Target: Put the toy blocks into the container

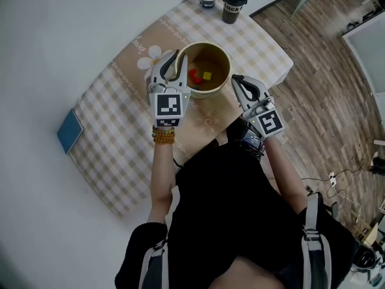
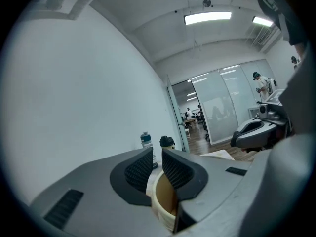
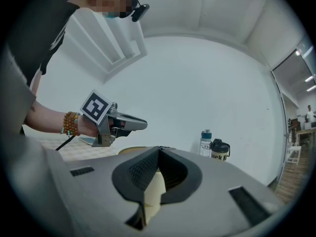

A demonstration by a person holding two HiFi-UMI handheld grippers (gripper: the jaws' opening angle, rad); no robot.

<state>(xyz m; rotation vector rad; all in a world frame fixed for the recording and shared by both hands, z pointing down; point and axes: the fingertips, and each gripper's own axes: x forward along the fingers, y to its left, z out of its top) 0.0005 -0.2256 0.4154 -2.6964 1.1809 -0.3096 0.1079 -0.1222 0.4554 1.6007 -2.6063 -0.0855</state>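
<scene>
1. Only the head view looks into the cream container (image 1: pixel 207 45). A red block (image 1: pixel 194 77) and a yellow block (image 1: pixel 207 75) lie side by side on its bottom. It stands on a checked tablecloth (image 1: pixel 120 131), and a blue pad (image 1: pixel 70 131) lies at the cloth's far left edge.
2. The left gripper view alone shows the room beyond: a lit ceiling panel (image 2: pixel 207 18), glass doors and a person (image 2: pixel 261 83) standing far off. The water bottle (image 2: pixel 146 141) and the black cup (image 2: pixel 167 142) rise just behind the jaws.
3. The right gripper view alone shows the other hand from the side, with a bead bracelet (image 3: pixel 70 124) on its wrist.
4. The left gripper (image 2: pixel 157 154) straddles the container's left rim. Its jaws are drawn in on the wall, one pad outside and one inside, leaving only a narrow slit at the tips.
5. The right gripper (image 3: pixel 158 149) is at the container's right rim. Its tips meet, and the cream wall is pinched between the pads below them.
6. Neither gripper holds a block.
</scene>
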